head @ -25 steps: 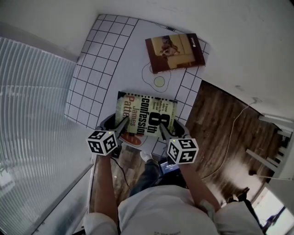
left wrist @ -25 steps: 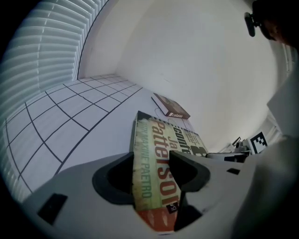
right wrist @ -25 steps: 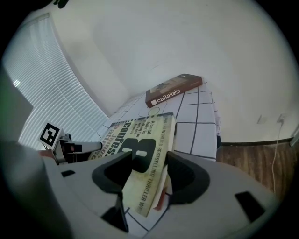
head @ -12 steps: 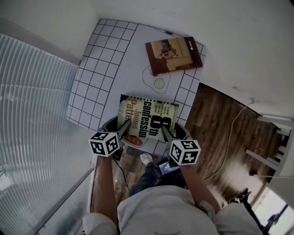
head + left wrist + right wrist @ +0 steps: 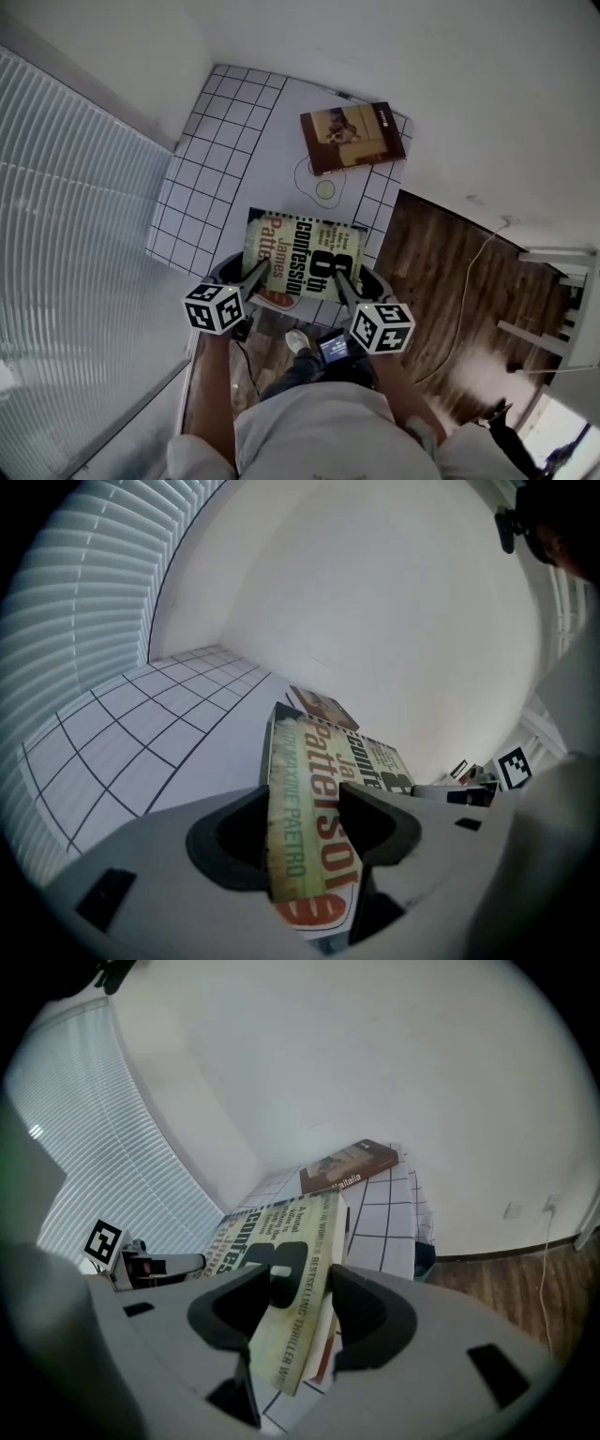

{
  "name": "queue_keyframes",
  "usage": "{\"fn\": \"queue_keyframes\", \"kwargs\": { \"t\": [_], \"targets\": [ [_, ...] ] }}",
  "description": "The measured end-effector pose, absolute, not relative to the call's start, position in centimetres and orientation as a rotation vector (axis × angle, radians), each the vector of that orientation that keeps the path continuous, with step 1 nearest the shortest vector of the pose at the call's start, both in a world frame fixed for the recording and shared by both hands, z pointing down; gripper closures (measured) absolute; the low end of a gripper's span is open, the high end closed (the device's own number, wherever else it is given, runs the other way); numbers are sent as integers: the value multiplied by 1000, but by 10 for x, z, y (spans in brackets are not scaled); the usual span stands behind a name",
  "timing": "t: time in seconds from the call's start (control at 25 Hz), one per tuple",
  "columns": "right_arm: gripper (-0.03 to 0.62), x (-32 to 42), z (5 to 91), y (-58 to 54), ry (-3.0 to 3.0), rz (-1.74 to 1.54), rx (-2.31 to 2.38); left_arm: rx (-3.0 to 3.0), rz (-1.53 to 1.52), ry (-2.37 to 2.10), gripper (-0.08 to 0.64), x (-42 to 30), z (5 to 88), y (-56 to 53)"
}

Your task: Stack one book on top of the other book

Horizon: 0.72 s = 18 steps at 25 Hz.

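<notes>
A green paperback (image 5: 300, 255) hangs just above the near edge of the white gridded table (image 5: 202, 178), held at its near corners. My left gripper (image 5: 262, 273) is shut on the book's left corner (image 5: 314, 841). My right gripper (image 5: 338, 277) has its jaws closing on the right corner (image 5: 292, 1297), with both pads against the cover. In the left gripper view, the left gripper (image 5: 305, 797) has the book edge-on between its jaws. The right gripper (image 5: 300, 1279) clamps it in the same way. A brown book (image 5: 352, 137) lies flat at the table's far right corner (image 5: 323, 708) (image 5: 347, 1168).
An outlined ring with a yellow-green dot (image 5: 324, 189) is drawn on the table between the two books. White blinds (image 5: 75, 234) run along the left side. Wooden floor (image 5: 441, 281) with a thin cable lies to the right, below the table edge.
Both grippers have risen a little with the green book between them, lifting its near edge off the table. The brown book has not moved.
</notes>
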State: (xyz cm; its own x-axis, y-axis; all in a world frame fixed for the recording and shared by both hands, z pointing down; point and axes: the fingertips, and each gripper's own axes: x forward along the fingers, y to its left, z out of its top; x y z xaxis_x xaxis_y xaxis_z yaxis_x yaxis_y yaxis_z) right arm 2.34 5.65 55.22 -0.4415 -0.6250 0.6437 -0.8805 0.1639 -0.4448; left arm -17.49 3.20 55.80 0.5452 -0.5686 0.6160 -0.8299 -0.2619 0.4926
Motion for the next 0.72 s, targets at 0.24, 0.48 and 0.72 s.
{"fn": "queue_keyframes", "kwargs": {
  "t": [0.24,0.48,0.72],
  "targets": [
    [388,30,535,57,-2166,1149,1462,1982,398,-1140,321,-170,539,34],
    [391,40,530,49,-2178,1150,1465,1980,400,-1146,321,-161,534,29],
    [396,58,526,32,-2181,1147,1484,1987,395,-1132,321,-143,533,12]
  ]
}}
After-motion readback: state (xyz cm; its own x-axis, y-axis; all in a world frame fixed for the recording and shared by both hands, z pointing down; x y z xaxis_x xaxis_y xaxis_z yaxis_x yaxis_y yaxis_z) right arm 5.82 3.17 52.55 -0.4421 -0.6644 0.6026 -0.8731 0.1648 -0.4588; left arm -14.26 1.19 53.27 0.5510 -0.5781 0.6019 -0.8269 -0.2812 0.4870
